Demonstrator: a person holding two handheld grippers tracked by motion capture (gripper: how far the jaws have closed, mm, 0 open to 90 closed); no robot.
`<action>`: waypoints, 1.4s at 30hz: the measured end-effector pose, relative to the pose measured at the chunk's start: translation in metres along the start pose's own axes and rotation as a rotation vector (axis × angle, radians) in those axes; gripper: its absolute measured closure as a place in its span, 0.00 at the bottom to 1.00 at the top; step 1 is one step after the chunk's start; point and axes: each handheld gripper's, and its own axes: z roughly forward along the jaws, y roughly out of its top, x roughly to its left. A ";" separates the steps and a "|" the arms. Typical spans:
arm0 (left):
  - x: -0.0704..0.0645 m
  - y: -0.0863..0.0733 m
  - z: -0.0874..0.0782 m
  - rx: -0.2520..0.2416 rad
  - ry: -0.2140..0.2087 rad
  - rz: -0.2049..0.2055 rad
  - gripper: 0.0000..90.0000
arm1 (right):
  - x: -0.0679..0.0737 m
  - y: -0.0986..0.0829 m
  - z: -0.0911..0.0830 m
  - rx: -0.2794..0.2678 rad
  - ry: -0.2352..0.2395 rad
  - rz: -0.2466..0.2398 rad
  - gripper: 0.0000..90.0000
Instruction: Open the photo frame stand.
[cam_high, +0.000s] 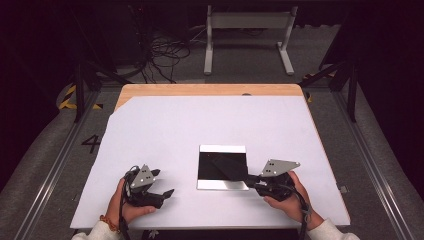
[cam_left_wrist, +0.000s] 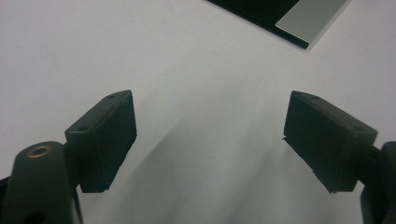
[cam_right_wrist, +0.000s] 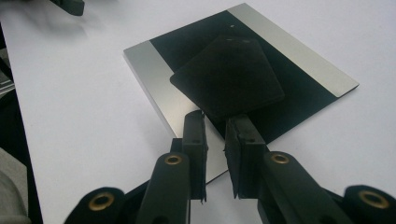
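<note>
Over the black-and-silver plate (cam_right_wrist: 299, 60), right gripper (cam_right_wrist: 215, 122) jaws apparently pinch a dark square (cam_right_wrist: 229, 77); left gripper (cam_left_wrist: 210, 135) jaws gape.

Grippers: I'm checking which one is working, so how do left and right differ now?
The left gripper is open, holding nothing, over bare white sheet; the right gripper is shut on a black pad above the tray. Both have black jaws.

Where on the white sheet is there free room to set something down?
The white sheet is bare beyond the black-and-silver plate, and at both sides. Crowded: the near edge, with the left gripper, right gripper and black square.
</note>
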 end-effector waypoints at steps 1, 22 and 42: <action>0.000 0.000 0.000 0.001 0.002 0.002 0.20 | 0.000 0.000 0.000 -0.005 -0.001 -0.003 0.87; 0.002 0.001 0.002 0.004 0.006 -0.010 0.19 | 0.001 0.010 -0.004 -0.055 -0.016 -0.013 0.87; 0.001 0.001 0.004 0.011 0.001 -0.011 0.19 | 0.001 0.013 -0.007 -0.091 -0.020 -0.019 0.86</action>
